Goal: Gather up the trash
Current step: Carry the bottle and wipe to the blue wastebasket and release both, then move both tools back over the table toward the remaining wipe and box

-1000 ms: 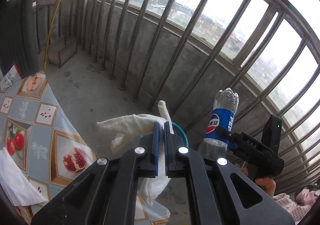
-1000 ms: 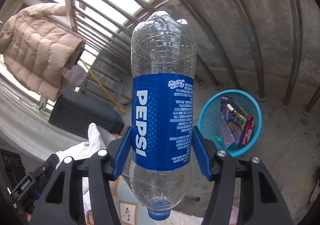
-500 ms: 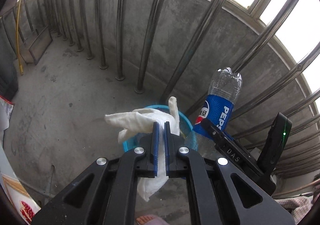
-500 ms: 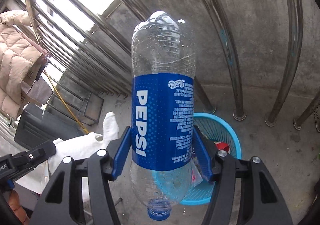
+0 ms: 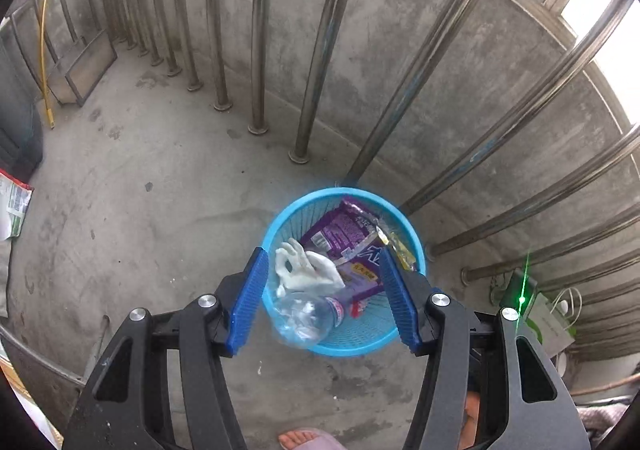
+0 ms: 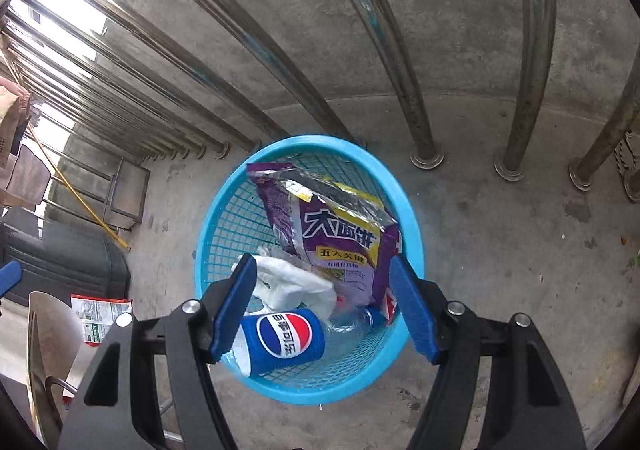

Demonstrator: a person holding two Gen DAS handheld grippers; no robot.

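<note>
A blue mesh waste basket point(image 5: 414, 246) stands on the concrete floor by the railing; it also shows in the right wrist view point(image 6: 224, 209). In it lie a crumpled white tissue point(image 5: 306, 270), a Pepsi bottle point(image 5: 306, 318) and a purple snack bag point(image 5: 344, 230). The right wrist view shows the same tissue point(image 6: 296, 284), bottle point(image 6: 282, 338) and bag point(image 6: 332, 234). My left gripper point(image 5: 322, 300) is open and empty above the basket. My right gripper point(image 6: 324, 308) is open and empty above the basket too.
Steel railing bars point(image 5: 320, 45) and a low concrete wall stand right behind the basket. A green-and-white wrapper point(image 5: 14, 201) lies on the floor at the left, also in the right wrist view point(image 6: 100, 316). A sandalled foot point(image 5: 306, 440) is below the left gripper.
Both grippers came over the basket, tilted down and opened. The tissue left the left gripper and the Pepsi bottle left the right; both now lie in the basket.
</note>
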